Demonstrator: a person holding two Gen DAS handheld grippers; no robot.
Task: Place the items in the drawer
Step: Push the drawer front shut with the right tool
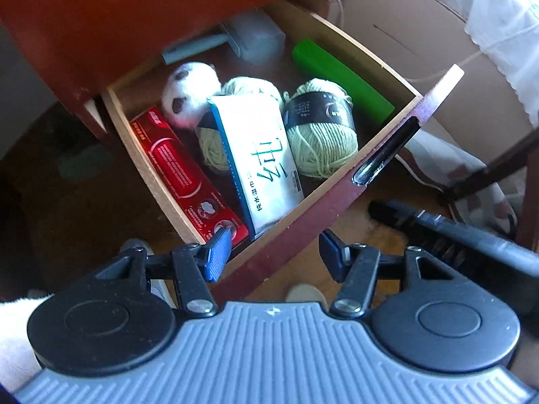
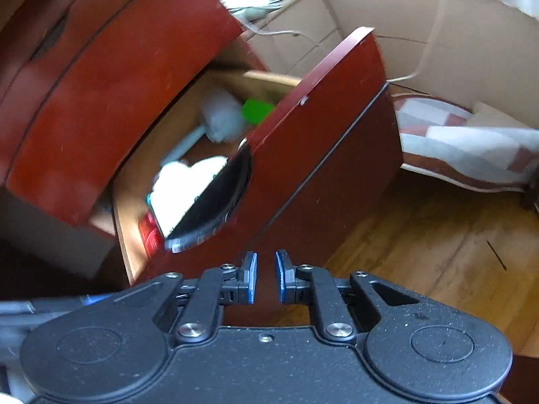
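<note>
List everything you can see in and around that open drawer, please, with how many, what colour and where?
drawer: one, red-brown front with pale wood walls, pulled open
yarn balls: two, pale green, middle of the drawer, one partly under the wipes
wet wipes pack: one, white and blue, leaning between the yarn balls
toothpaste box: one, red, along the drawer's left wall
panda plush: one, white and black, behind the toothpaste box
green box: one, bright green, along the right wall
brush: one, grey-blue, at the back
cardboard boxes: tan, number unclear, beyond the drawer
floor: wood, brown
left claw: one, black with blue pads, open, empty, over the drawer front
right claw: one, black with blue pads, nearly closed, empty, before the drawer front
</note>
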